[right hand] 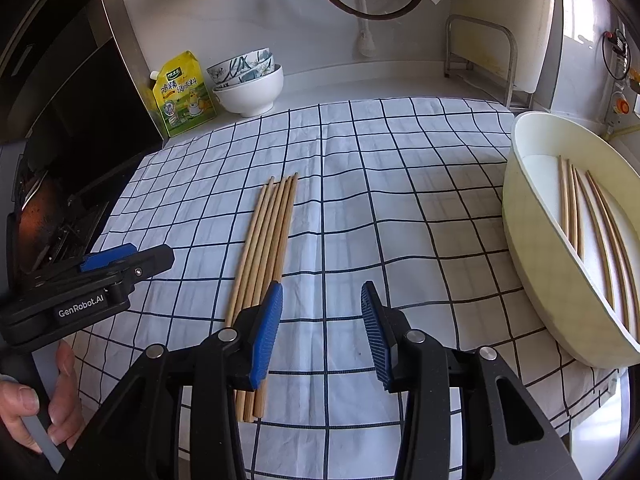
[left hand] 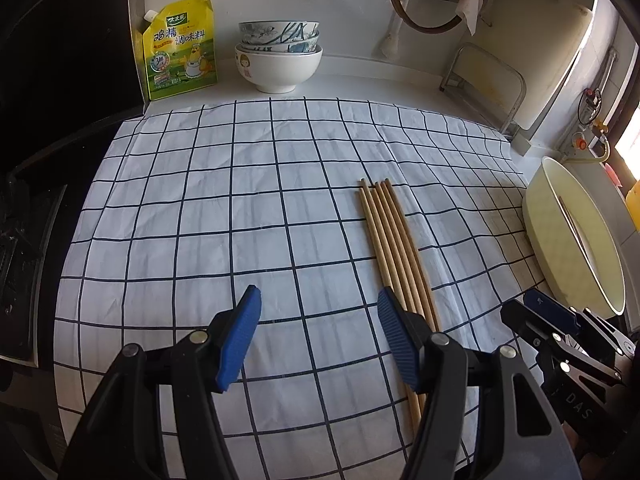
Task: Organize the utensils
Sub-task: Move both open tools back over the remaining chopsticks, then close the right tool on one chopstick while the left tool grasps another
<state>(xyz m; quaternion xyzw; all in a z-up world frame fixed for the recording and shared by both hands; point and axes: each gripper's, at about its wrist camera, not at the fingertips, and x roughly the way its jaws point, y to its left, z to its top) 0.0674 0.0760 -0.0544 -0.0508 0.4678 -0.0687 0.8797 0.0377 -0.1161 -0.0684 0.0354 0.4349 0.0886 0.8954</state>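
Several wooden chopsticks (left hand: 390, 236) lie side by side on the checked cloth (left hand: 240, 200); they also show in the right wrist view (right hand: 266, 240). A cream oval basin (right hand: 560, 248) at the right holds several more chopsticks (right hand: 592, 232); it also shows in the left wrist view (left hand: 576, 240). My left gripper (left hand: 318, 300) is open and empty, its right finger just above the near ends of the loose chopsticks. My right gripper (right hand: 322, 300) is open and empty, its left finger over the same bundle.
A yellow seasoning pouch (left hand: 180, 48) and stacked bowls (left hand: 278, 54) stand at the back of the counter. A metal rack (left hand: 484, 80) with a cutting board stands back right. A dark stove (right hand: 60, 200) lies left of the cloth.
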